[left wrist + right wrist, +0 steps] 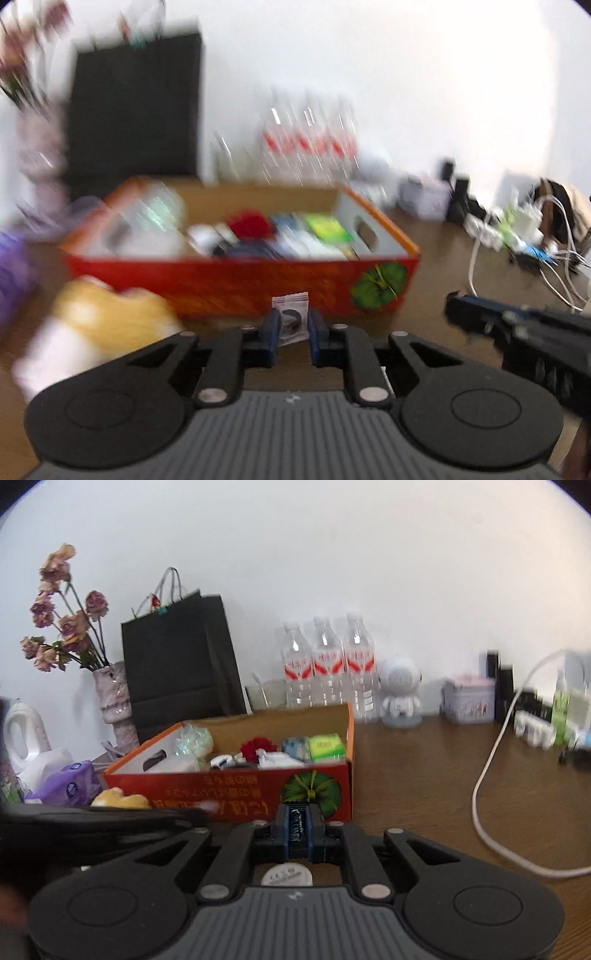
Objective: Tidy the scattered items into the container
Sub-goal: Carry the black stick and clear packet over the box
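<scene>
A red cardboard box [236, 284] with several small items inside stands on the wooden desk; it also shows in the right wrist view [229, 794]. My left gripper [291, 325] is shut on a small clear plastic bag [291, 317] with a dark part inside, held just in front of the box's near wall. My right gripper [299, 827] is shut on a small dark tube with a white cap [298, 829], also in front of the box. A yellow and white plush toy [92, 325] lies left of the box; the left view is blurred.
A black paper bag [177, 672], a vase of dried roses [110, 698], three water bottles [327, 668], a white astronaut figure [400, 690] and a tin [469, 701] line the back wall. A white cable [491, 775] and power strip [535, 731] lie at the right. A purple pack [70, 786] sits left.
</scene>
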